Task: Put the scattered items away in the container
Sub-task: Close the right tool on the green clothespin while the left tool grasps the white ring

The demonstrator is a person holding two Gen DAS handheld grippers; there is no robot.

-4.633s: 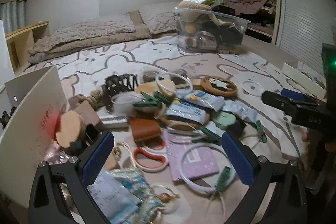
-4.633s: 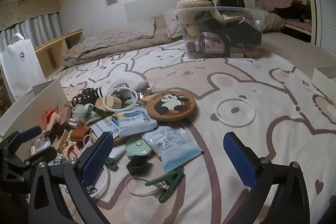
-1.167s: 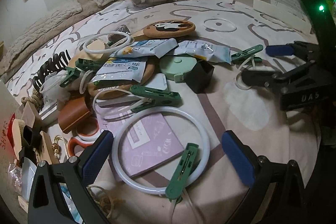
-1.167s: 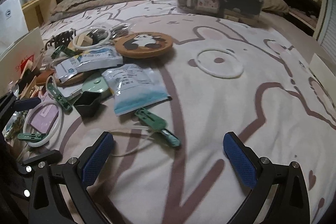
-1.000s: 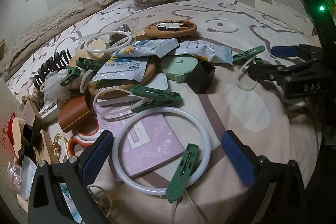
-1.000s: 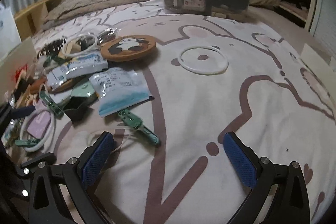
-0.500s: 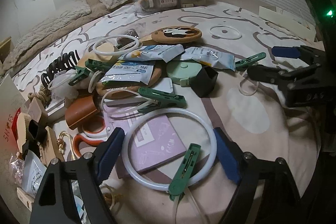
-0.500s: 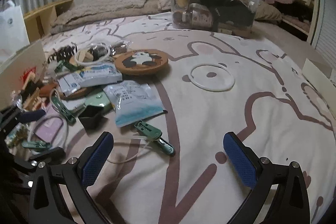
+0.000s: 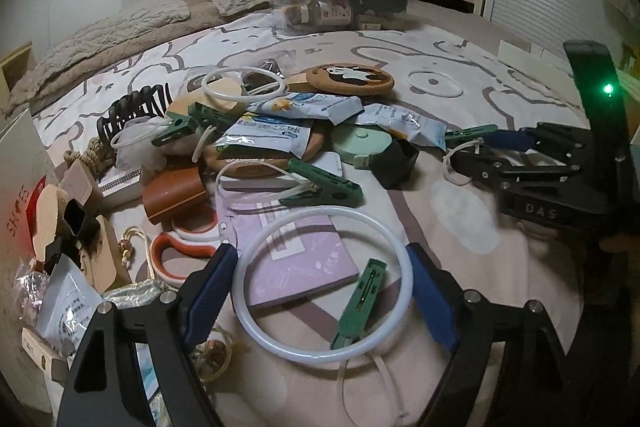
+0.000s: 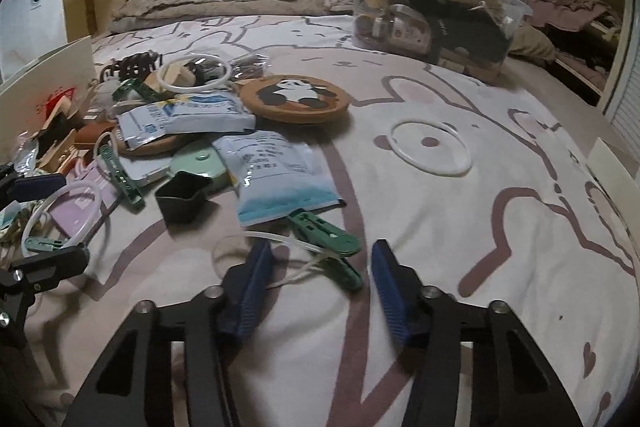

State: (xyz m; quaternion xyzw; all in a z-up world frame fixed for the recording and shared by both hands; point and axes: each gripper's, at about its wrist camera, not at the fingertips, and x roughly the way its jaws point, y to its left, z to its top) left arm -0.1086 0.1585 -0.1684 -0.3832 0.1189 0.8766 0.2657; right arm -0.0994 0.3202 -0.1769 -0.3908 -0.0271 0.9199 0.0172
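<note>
My left gripper (image 9: 320,287) is shut on a large white ring (image 9: 332,211), with a blue pad against each side of it. The ring lies over a pink notebook (image 9: 296,259), and a green clip (image 9: 360,303) rests on its near rim. My right gripper (image 10: 320,287) is closing its jaws around a green clip with a white cord (image 10: 324,229). The clip's tip sits between the pads, and they do not press on it. The left wrist view shows the right gripper (image 9: 480,151) by that clip (image 9: 468,135). The clear plastic container (image 10: 436,7), full of things, stands far back on the bed.
A pile lies on the patterned bedcover: a panda coaster (image 10: 296,97), white packets (image 10: 276,175), a mint round case (image 10: 200,163), a black cup (image 10: 182,201), scissors (image 9: 180,251) and a black hair claw (image 9: 132,111). A thin white ring (image 10: 430,147) lies apart. A white cardboard box (image 10: 44,79) stands on the left.
The left jaws have narrowed onto the large white ring. The right gripper has come closer to the green clip, and its jaws have narrowed around it.
</note>
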